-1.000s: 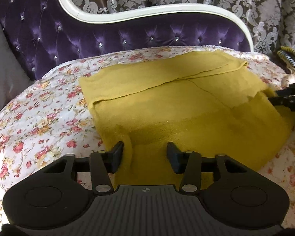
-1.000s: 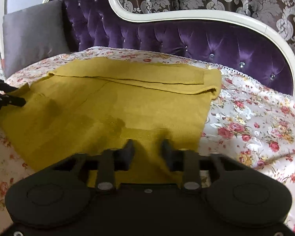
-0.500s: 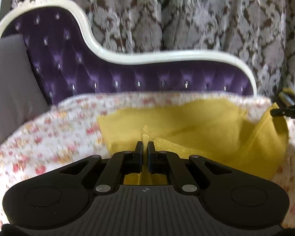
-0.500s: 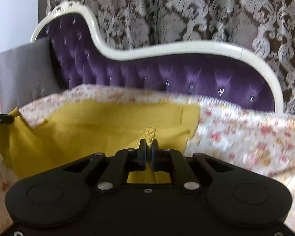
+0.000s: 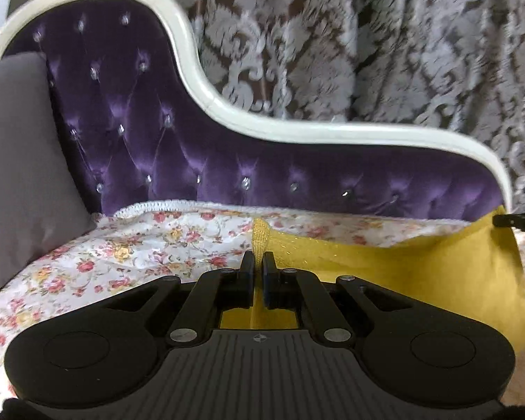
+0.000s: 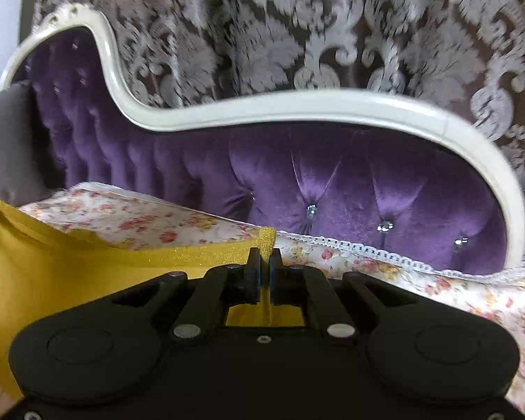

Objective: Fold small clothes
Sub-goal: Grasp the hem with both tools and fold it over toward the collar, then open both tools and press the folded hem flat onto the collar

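Behind everything hangs a brown-and-grey damask curtain, with a purple tufted velvet chaise back in a white carved frame in front of it and a floral-print cotton sheet over the seat where you work. A second ago the mustard-yellow knitted garment lay flat on that sheet and both pairs of jaws stood apart over its near hem. Now you have that hem pinched and raised, so the cloth hangs between your hands with only its lower part trailing on the sheet; I judge this the start of a fold toward the backrest. Your left gripper is closed tight on the hem's left corner. Your right gripper is clamped likewise on the right corner.
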